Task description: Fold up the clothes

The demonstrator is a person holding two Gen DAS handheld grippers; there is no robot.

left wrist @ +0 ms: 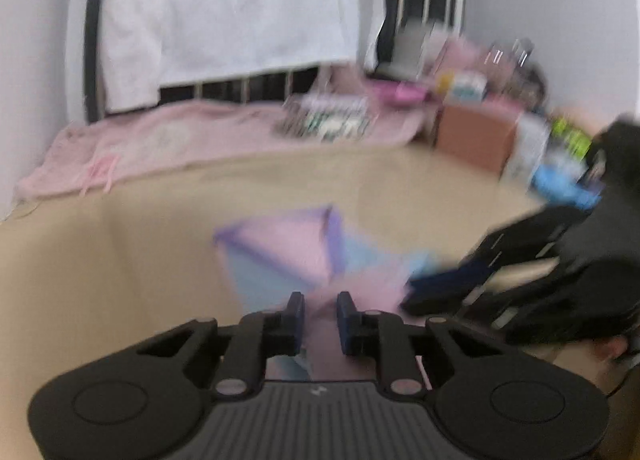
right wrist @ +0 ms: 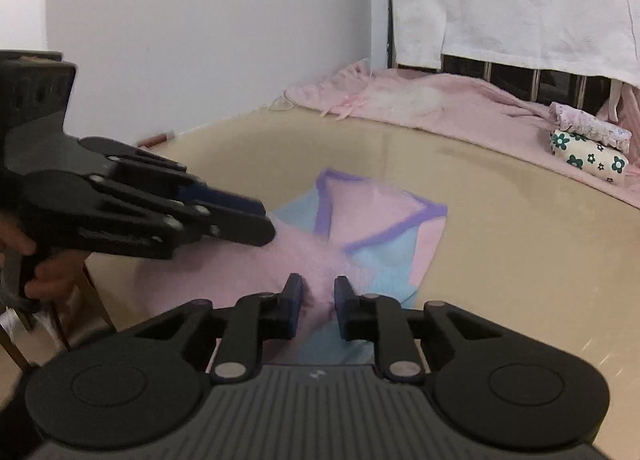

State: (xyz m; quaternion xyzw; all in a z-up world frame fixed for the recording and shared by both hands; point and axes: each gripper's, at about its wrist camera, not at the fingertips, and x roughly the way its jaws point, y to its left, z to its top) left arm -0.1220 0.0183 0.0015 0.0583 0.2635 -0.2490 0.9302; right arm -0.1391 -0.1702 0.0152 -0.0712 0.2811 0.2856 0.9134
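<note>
On the tan desk (right wrist: 500, 244) the pink and blue garment (right wrist: 376, 228) is lying partly folded. Both claws, left (left wrist: 320, 310) and right (right wrist: 317, 292), are pinching its near pink fabric between narrowly parted fingers. Uneven pulling risks skewing the fold, or thin cloth slipping free.
</note>
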